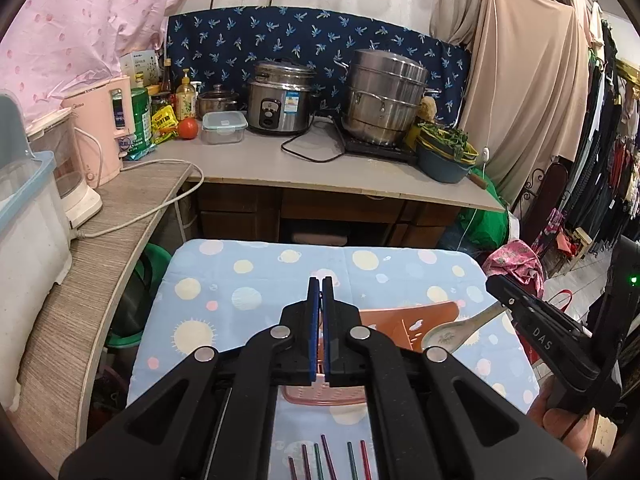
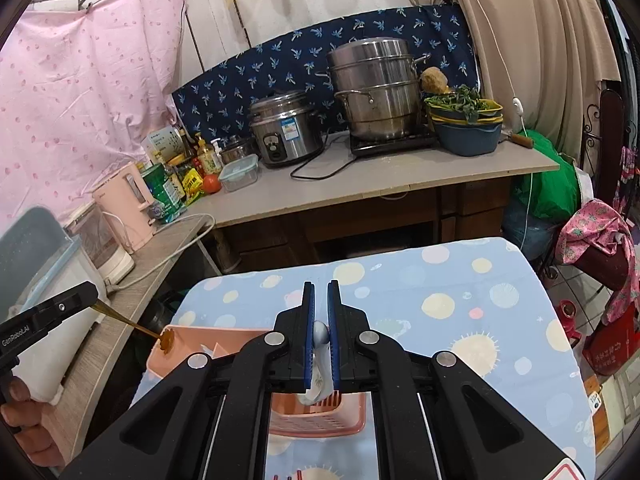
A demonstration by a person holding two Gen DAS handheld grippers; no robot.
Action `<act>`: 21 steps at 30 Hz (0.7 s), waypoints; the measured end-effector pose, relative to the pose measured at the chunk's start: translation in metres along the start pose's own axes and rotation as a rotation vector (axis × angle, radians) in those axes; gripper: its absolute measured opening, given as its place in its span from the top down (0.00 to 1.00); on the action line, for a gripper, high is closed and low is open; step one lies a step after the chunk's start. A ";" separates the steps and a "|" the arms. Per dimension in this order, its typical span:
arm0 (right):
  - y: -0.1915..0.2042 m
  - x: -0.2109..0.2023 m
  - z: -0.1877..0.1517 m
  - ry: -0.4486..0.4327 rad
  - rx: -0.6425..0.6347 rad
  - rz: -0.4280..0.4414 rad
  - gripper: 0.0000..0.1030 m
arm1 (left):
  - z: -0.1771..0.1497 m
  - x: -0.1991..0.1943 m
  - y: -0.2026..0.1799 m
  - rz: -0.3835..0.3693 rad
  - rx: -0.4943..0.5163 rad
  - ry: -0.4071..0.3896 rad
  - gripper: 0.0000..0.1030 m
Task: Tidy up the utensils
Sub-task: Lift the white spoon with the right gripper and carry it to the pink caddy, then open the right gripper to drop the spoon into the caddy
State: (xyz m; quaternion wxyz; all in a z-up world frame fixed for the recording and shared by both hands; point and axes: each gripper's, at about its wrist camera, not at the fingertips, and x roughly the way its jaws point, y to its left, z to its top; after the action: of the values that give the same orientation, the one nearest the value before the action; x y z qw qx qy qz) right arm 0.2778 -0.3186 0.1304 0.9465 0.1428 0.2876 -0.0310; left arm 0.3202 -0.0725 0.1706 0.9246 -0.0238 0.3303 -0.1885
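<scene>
A pink slotted utensil basket (image 1: pixel 404 318) (image 2: pixel 208 336) stands on the blue dotted tablecloth (image 1: pixel 248 276) (image 2: pixel 440 280). My left gripper (image 1: pixel 321 284) (image 2: pixel 94 300) is shut on a thin gold fork (image 2: pixel 132 325). The fork's head hangs over the basket's left rim; the left wrist view hides it below the jaws. My right gripper (image 2: pixel 321 286) (image 1: pixel 500 296) is shut on the handle of a white ceramic spoon (image 1: pixel 456 330) (image 2: pixel 318 390), whose bowl hangs over the basket. Several coloured chopsticks (image 1: pixel 328 460) lie on the cloth at the near edge.
Behind the table runs a counter (image 1: pixel 320 168) with a rice cooker (image 1: pixel 280 96), a steel steamer pot (image 1: pixel 384 96), a blue bowl of greens (image 1: pixel 444 156) and a pink kettle (image 1: pixel 104 128). A wooden shelf (image 1: pixel 100 248) curves along the left. A hand (image 2: pixel 20 408) holds the left gripper.
</scene>
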 end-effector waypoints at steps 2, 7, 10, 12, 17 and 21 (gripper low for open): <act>0.001 0.004 -0.003 0.003 -0.007 -0.011 0.94 | -0.003 0.004 -0.001 -0.001 0.000 0.010 0.99; 0.000 0.005 -0.007 -0.008 -0.011 -0.007 0.88 | -0.007 0.007 0.002 0.004 -0.018 0.011 0.96; -0.001 0.000 -0.007 -0.012 -0.003 0.001 0.85 | -0.007 0.006 0.005 0.008 -0.025 0.008 0.88; -0.001 -0.007 -0.007 -0.021 0.000 0.007 0.83 | -0.006 0.004 0.008 0.010 -0.027 0.006 0.85; 0.003 -0.031 -0.013 -0.041 -0.009 0.024 0.76 | -0.009 -0.011 0.010 0.008 -0.033 -0.004 0.75; 0.007 -0.053 -0.026 -0.043 -0.026 0.032 0.74 | -0.019 -0.029 0.008 0.014 -0.019 -0.019 0.71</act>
State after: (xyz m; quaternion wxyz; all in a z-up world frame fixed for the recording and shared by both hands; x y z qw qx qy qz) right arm 0.2202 -0.3054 0.1409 0.9546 0.1344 0.2655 -0.0153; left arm 0.2909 -0.0527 0.1720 0.9287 -0.0318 0.3236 -0.1785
